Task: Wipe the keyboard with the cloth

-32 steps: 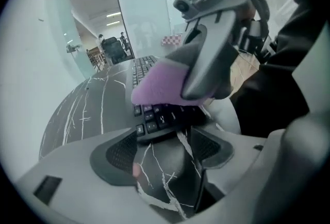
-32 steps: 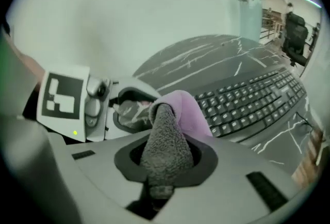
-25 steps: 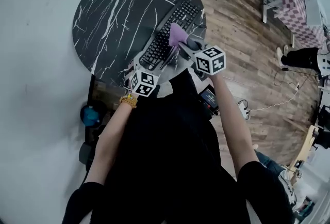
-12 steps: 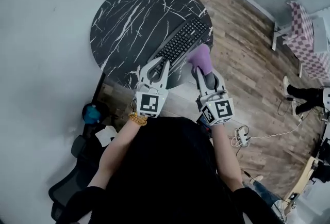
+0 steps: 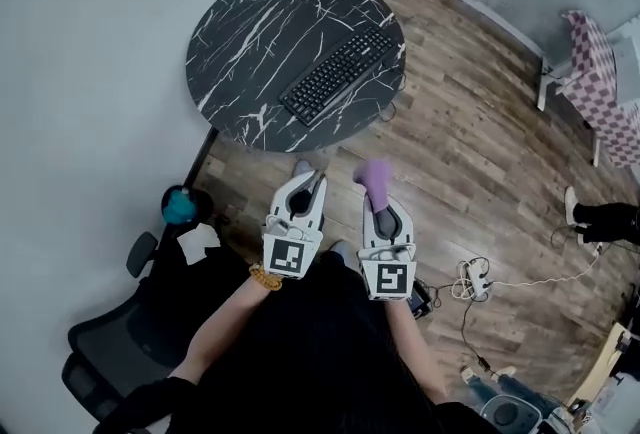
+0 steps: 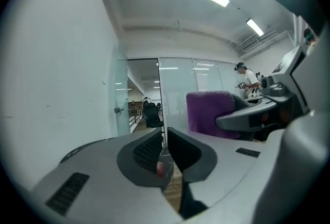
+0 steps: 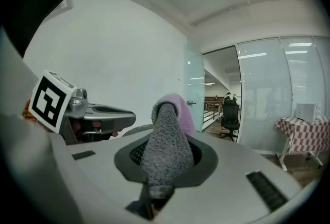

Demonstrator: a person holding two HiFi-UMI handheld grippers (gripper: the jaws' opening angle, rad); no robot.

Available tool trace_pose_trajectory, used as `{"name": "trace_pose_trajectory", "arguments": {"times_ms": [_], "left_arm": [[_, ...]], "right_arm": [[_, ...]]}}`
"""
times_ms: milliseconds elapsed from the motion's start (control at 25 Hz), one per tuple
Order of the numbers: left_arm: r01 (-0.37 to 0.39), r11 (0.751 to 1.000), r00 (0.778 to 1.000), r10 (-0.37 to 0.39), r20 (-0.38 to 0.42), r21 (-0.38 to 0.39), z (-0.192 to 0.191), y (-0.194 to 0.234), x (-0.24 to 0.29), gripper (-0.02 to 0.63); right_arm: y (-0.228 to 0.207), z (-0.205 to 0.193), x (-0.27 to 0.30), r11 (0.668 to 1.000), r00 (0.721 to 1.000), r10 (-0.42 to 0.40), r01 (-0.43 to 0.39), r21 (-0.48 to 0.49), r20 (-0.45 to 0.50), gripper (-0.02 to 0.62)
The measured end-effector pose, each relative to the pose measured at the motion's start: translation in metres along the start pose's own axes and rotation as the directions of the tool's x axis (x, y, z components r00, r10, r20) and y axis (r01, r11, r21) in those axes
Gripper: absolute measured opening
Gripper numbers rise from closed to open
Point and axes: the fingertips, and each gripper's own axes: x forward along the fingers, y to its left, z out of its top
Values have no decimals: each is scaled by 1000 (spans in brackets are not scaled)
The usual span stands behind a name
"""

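Pulled back from the far table (image 5: pixel 250 32) where the keyboard (image 5: pixel 338 74) lay, the left gripper (image 5: pixel 306 186) had just closed almost together on nothing while the right gripper (image 5: pixel 378 204) pinched the cloth (image 5: pixel 374 174), soft, light, limp, seemingly best gripped bunched.

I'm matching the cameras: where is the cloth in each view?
Head view: cloth centre, just below the table.
Left gripper view: right of centre.
Right gripper view: centre, in the right claw.
Shared landmark: the white wall.
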Motion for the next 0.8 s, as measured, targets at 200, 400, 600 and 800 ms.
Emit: {"name": "trace_pose_trajectory", "arguments": {"times_ms": [200,400,600,800], "left_arm": [[28,1000,1000,-28,-10,9,-10,-42,-36,37],[45,999,999,-45,8,17,-5,-64,-46,35],[43,998,999,-45,29,36,7,-75,-50,35],[26,999,999,-26,23,21,4,-80,-51,34]], "right_arm": [[5,-6,-39,999,999,-29,28,28,38,69],[1,-6,-67,998,997,-58,58,2,48,69],[-4,-6,-80,997,996,-74,74,-7,42,69],[-6,-2,-86,997,995,-61,64,-40,75,69]]}}
